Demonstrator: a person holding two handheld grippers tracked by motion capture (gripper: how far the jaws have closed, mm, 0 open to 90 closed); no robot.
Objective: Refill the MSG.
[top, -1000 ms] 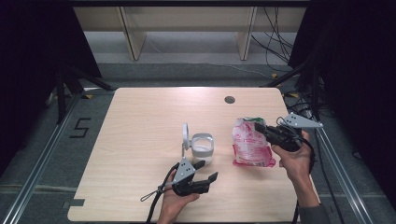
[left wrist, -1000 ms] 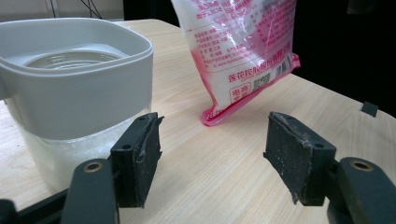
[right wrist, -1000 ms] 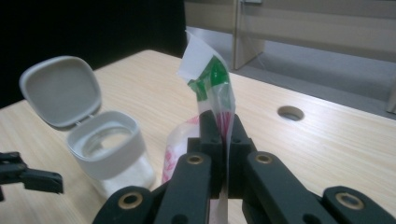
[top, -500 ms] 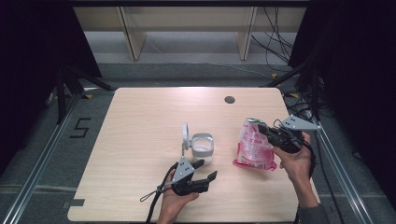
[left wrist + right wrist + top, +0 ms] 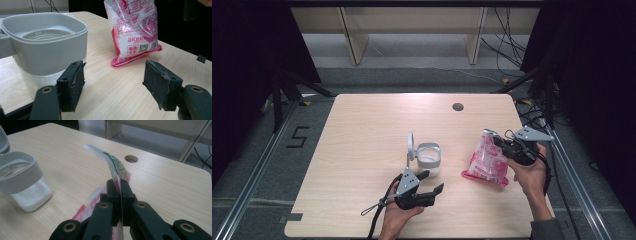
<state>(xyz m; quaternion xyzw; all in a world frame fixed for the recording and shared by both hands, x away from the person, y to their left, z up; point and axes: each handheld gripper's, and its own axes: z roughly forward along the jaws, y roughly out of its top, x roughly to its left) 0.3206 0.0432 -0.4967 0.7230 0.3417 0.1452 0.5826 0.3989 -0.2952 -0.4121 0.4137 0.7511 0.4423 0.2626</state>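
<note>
A red-and-clear bag of white granules point(image 5: 486, 160) stands tilted on the table's right side. My right gripper point(image 5: 498, 141) is shut on the bag's top edge. In the right gripper view the jaws point(image 5: 119, 192) pinch the clear film of the bag point(image 5: 113, 165). A square grey-rimmed clear container point(image 5: 428, 159) with white contents sits mid-table, its hinged lid point(image 5: 410, 142) standing up. My left gripper point(image 5: 433, 181) lies low just in front of it, open; its jaws have just opened a little wider, with nothing between them point(image 5: 113, 85). Container point(image 5: 45, 47) and bag point(image 5: 135, 32) lie ahead.
The wooden table point(image 5: 362, 150) has a round cable hole point(image 5: 457, 106) near its far edge. Metal rails run along both sides of the table. Dark curtains and cables stand beyond the right edge. The container point(image 5: 20, 185) is left of the right gripper.
The right gripper has shifted slightly with the bag's top, so the bag stands a little differently. The left hand has stayed in place in front of the container.
</note>
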